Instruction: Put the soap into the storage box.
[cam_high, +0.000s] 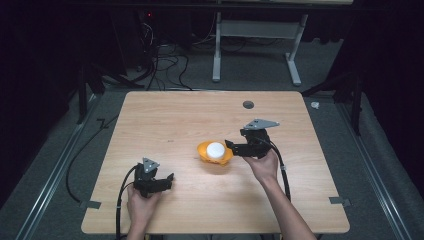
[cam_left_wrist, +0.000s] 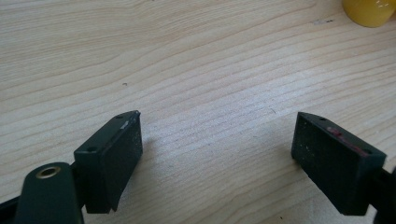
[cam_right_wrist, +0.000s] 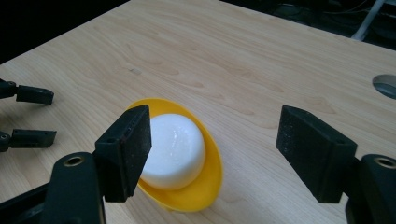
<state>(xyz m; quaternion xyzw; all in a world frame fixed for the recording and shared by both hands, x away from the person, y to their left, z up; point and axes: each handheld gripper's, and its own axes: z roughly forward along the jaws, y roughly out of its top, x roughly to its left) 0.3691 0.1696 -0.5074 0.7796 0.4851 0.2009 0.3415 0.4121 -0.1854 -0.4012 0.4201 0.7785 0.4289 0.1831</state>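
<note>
Your yellow bowl (cam_high: 214, 153) with the white dome-shaped piece (cam_high: 215, 149) in it sits near the middle of the table (cam_high: 190, 200). Your right gripper (cam_high: 231, 147) is just beside the bowl's right rim, its jaws parted with nothing between them. Your left gripper (cam_high: 171, 179) stands wide open and empty, well apart, toward the near left.

There is one bench (cam_high: 180, 115), and on it lie one yellow bowl (cam_high: 202, 151) and one white dome (cam_high: 215, 149) inside that bowl. Two grippers are over it, the left gripper (cam_high: 167, 181) and the right gripper (cam_high: 231, 146), each with two black jaws and one cable. One round hole (cam_high: 248, 105) marks the bench top.
</note>
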